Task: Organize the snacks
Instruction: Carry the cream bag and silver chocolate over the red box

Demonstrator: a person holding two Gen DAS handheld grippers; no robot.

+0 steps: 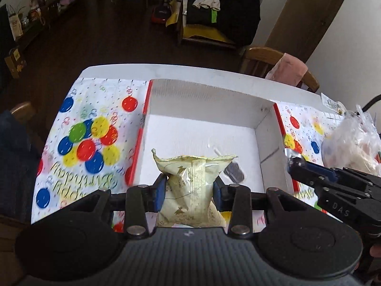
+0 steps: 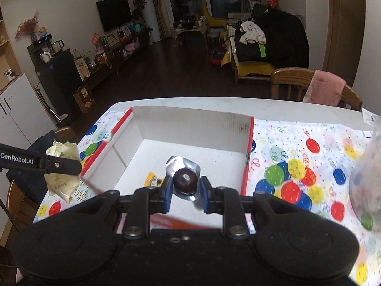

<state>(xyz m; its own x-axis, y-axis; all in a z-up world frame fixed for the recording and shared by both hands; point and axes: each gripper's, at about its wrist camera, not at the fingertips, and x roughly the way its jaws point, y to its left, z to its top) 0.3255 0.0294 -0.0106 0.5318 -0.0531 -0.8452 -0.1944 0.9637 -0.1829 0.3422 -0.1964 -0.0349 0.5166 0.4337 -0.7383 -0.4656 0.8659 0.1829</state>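
My left gripper (image 1: 189, 188) is shut on a pale yellow snack packet (image 1: 193, 186) and holds it above the near part of the white cardboard box (image 1: 202, 95). My right gripper (image 2: 185, 188) is shut on a silver-wrapped dark round snack (image 2: 184, 178) above the same box (image 2: 190, 119). In the left wrist view the right gripper (image 1: 291, 160) comes in from the right over the box's right wall. In the right wrist view the left gripper holds the yellow packet (image 2: 63, 169) at the box's left side. A dark snack (image 1: 234, 171) and a yellow one (image 2: 152, 178) lie in the box.
The box stands on a balloon-patterned tablecloth (image 1: 90, 138) on a white table (image 2: 214, 102). A clear plastic bag of snacks (image 1: 352, 143) sits at the right; it also shows blurred in the right wrist view (image 2: 366, 178). A wooden chair with a pink cloth (image 2: 323, 88) stands behind the table.
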